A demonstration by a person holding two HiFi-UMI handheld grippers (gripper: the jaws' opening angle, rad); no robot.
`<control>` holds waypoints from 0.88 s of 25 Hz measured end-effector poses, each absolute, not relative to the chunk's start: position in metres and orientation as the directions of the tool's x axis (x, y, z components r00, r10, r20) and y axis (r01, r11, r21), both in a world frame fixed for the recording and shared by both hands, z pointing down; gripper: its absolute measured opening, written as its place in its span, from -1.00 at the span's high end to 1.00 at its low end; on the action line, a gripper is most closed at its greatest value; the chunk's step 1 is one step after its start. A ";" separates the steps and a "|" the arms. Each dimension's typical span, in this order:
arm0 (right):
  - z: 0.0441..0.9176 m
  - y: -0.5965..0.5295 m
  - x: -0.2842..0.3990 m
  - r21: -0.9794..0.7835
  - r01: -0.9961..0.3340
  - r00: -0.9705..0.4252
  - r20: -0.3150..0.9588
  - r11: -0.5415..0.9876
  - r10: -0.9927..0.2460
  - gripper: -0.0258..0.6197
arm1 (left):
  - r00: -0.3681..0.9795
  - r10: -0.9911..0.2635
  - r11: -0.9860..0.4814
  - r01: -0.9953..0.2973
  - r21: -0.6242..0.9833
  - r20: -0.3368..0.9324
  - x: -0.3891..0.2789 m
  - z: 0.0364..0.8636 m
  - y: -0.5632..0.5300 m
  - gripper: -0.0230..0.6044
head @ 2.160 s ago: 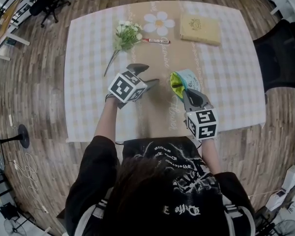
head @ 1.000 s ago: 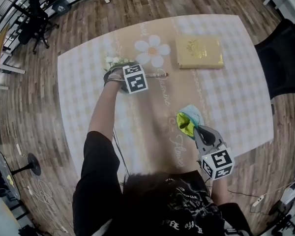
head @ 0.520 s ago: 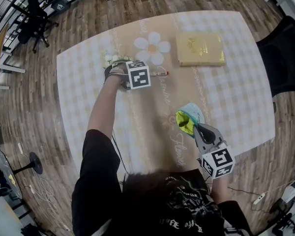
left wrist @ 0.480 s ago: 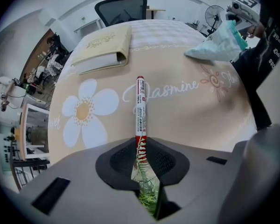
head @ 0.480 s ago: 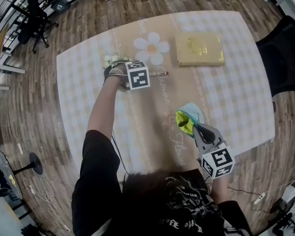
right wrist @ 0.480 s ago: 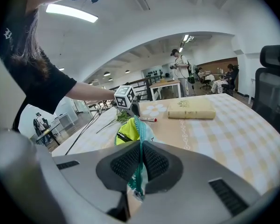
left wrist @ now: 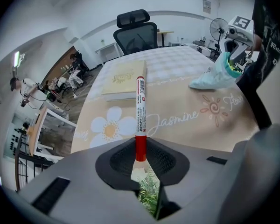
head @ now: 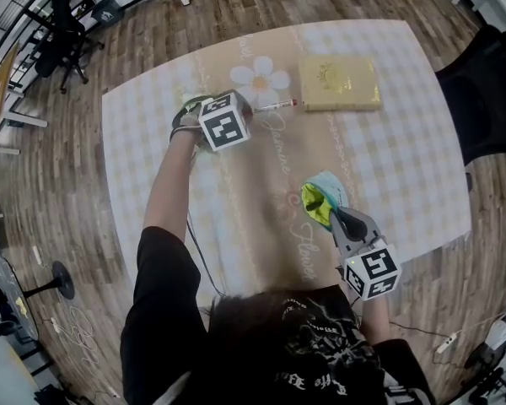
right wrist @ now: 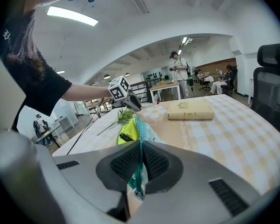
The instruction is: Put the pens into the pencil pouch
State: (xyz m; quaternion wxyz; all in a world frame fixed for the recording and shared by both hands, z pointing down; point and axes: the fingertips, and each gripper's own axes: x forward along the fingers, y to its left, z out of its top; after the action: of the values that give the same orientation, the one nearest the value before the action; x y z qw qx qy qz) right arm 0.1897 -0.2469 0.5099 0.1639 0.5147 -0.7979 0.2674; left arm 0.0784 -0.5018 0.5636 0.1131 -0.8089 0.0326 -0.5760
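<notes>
In the head view, the left gripper (head: 244, 109) sits at the upper left of the checked tablecloth (head: 405, 142). Its jaws have just been closing and now clamp the red end of a pen (head: 277, 105), which sticks out to the right toward the tan book (head: 340, 83) lying near the top edge. Lower and right of centre, the right gripper (head: 336, 219) pinches the rim of the pencil pouch (head: 322, 194). The pouch rests on the cloth with its yellow lining showing at the mouth, well apart from the pen. In the left gripper view, the two dark pads press on the pen's red cap at the frame's centre, and the white barrel runs straight up the picture over the printed daisy (left wrist: 107, 127). A green flower sprig (left wrist: 147, 190) shows below the jaws. The pouch and the other gripper lie at the upper right, and an office chair (left wrist: 135, 27) stands beyond the table's far edge. In the right gripper view, the jaws are together on the pouch's teal zipper edge at centre, with the yellow lining rising just above them. The book lies right of centre, and the left gripper hangs above the sprig in the middle distance.
</notes>
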 end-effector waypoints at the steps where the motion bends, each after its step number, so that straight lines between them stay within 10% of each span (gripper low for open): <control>1: 0.509 -0.246 0.189 -0.257 -0.910 -0.415 0.536 0.327 -0.735 0.85 | 0.346 -0.193 -0.970 0.075 -0.232 0.918 0.079 0.556 -0.500 0.67; 22: 0.496 -0.223 0.195 -0.163 -0.946 -0.323 0.530 0.280 -0.784 0.85 | 0.249 -0.248 -0.957 0.087 -0.277 0.936 0.032 0.460 -0.361 0.68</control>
State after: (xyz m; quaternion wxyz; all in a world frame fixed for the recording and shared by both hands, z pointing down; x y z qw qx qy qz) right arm 0.1949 -0.2230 0.4957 0.1765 0.5544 -0.7802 0.2298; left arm 0.0324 -0.3606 0.4602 0.1374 -0.7783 0.0516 -0.6105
